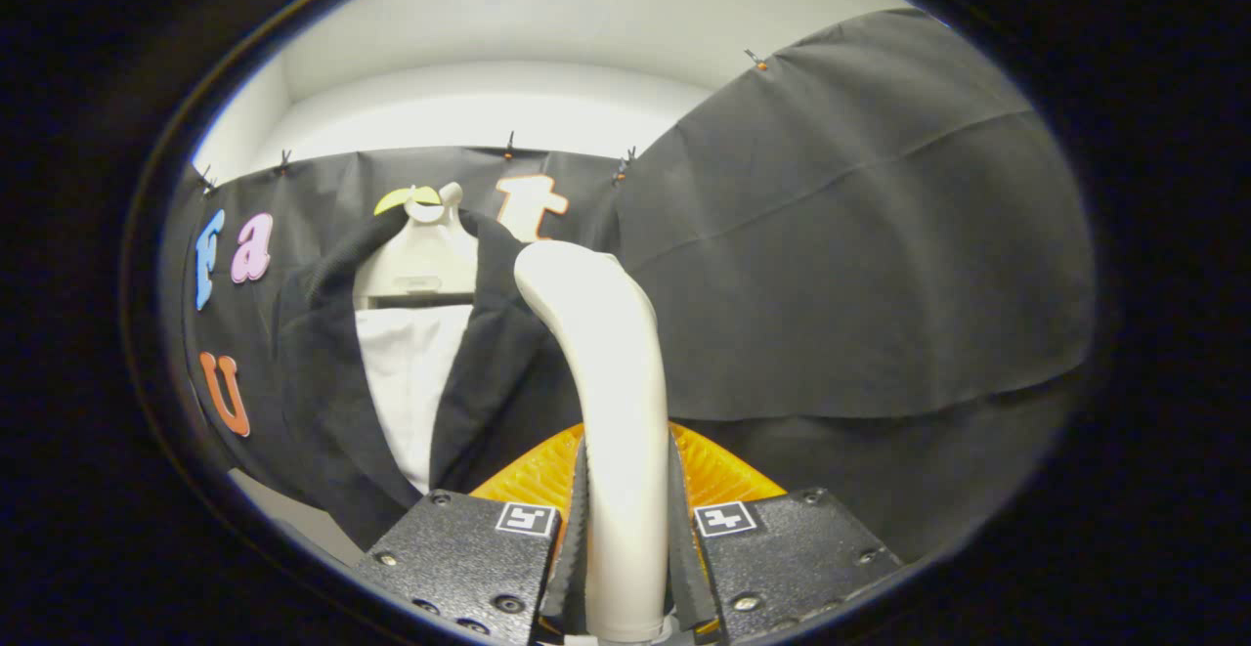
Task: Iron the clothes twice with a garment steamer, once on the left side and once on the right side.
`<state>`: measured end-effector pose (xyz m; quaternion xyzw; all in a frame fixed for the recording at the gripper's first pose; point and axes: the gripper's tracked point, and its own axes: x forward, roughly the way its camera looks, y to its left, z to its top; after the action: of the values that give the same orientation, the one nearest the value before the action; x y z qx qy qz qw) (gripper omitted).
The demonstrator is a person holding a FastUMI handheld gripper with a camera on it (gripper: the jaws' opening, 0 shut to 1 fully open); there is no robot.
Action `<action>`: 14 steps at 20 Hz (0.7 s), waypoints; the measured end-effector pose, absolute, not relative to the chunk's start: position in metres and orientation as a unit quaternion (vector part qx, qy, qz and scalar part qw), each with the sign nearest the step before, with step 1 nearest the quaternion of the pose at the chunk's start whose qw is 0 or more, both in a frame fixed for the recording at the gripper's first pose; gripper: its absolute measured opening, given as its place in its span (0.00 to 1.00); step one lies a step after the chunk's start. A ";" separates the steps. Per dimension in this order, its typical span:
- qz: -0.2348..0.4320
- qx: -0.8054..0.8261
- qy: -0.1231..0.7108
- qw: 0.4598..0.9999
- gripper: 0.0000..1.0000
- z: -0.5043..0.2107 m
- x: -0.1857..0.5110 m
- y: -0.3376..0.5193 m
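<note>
My gripper (625, 529) is shut on the cream handle of the garment steamer (604, 372), which rises upright between the fingers and curves left at its top. Behind the handle's lower part shows the steamer's orange ribbed part (718, 475). Beyond the fingers, to the left, a dark jacket (327, 382) over a white shirt (410, 382) hangs on a cream hanger (420, 255) against the booth's black cloth wall. The steamer's top stands in front of the jacket's right lapel; I cannot tell whether they touch.
Black cloth (841, 265) hangs as the booth wall behind and to the right. A white wall and ceiling (489, 69) rise above it. A pale surface (293, 514) shows under the jacket's lower left.
</note>
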<state>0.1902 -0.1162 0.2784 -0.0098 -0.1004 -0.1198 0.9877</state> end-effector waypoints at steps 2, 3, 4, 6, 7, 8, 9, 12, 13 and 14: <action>-0.114 -0.024 -0.123 0.986 0.38 0.303 0.196 -0.112; -0.118 -0.033 -0.130 0.984 0.38 0.307 0.195 -0.114; -0.119 -0.041 -0.133 0.983 0.38 0.314 0.197 -0.113; -0.111 -0.053 -0.135 0.983 0.38 0.329 0.211 -0.104; -0.107 -0.060 -0.138 0.983 0.38 0.332 0.221 -0.099; -0.108 -0.069 -0.134 0.983 0.38 0.333 0.227 -0.096; -0.107 -0.072 -0.129 0.983 0.38 0.329 0.233 -0.094; -0.109 -0.067 -0.097 0.987 0.38 0.305 0.245 -0.091; -0.117 -0.071 -0.096 0.986 0.38 0.300 0.245 -0.093; -0.124 -0.077 -0.098 0.984 0.38 0.296 0.244 -0.093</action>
<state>0.2445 -0.0935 0.2962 -0.0767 -0.0978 -0.1239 0.9845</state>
